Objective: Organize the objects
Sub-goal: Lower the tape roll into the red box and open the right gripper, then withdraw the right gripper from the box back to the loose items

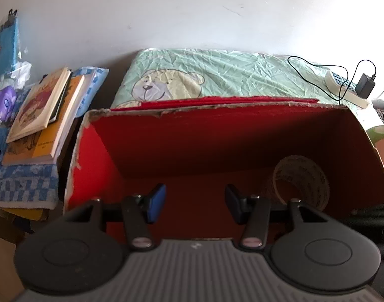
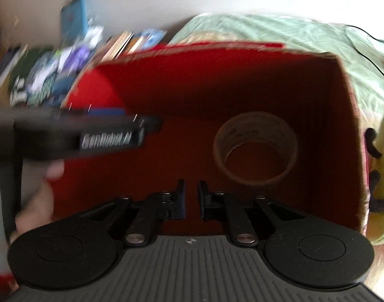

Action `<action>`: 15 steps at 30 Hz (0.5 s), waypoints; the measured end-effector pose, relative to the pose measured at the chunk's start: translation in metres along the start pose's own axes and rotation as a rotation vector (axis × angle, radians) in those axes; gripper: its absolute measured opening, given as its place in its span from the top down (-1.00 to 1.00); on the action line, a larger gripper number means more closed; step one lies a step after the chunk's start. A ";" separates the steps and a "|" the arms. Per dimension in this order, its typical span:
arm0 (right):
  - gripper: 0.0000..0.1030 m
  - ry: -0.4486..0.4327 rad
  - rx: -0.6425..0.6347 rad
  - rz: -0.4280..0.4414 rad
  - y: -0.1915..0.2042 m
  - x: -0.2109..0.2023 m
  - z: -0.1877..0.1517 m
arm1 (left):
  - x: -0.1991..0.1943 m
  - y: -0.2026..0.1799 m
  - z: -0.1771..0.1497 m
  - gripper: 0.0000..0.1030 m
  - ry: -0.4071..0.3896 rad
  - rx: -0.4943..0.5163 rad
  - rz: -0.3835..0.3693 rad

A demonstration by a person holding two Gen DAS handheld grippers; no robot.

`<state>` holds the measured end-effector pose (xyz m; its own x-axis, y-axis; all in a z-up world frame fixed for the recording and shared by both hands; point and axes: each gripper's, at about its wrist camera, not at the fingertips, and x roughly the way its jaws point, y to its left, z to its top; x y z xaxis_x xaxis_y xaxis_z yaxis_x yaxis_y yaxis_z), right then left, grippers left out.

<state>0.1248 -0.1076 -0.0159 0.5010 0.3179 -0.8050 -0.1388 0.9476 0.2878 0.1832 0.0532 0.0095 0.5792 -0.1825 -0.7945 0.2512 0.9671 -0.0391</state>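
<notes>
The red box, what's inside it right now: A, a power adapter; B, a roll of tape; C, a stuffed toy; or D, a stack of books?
B: a roll of tape lies on the floor of the red box, towards its right side, while the books sit outside on a checkered cloth to the left.

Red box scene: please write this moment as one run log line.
left claw: open, empty | right claw: nearly shut, empty | tape roll: inside red box
</notes>
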 end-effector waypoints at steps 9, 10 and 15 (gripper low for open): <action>0.71 -0.043 0.099 -0.177 0.001 0.012 0.000 | 0.001 -0.006 0.000 -0.07 0.010 0.050 0.000; 0.71 -0.044 0.085 -0.196 0.002 0.014 0.000 | 0.001 -0.006 0.000 -0.07 0.011 0.054 -0.001; 0.71 -0.052 0.037 -0.220 0.009 0.018 0.001 | 0.000 -0.008 -0.001 -0.11 0.007 0.062 -0.004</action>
<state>0.1333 -0.0932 -0.0272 0.5589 0.1012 -0.8230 0.0094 0.9917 0.1283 0.1804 0.0459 0.0095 0.5725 -0.1851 -0.7987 0.3013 0.9535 -0.0050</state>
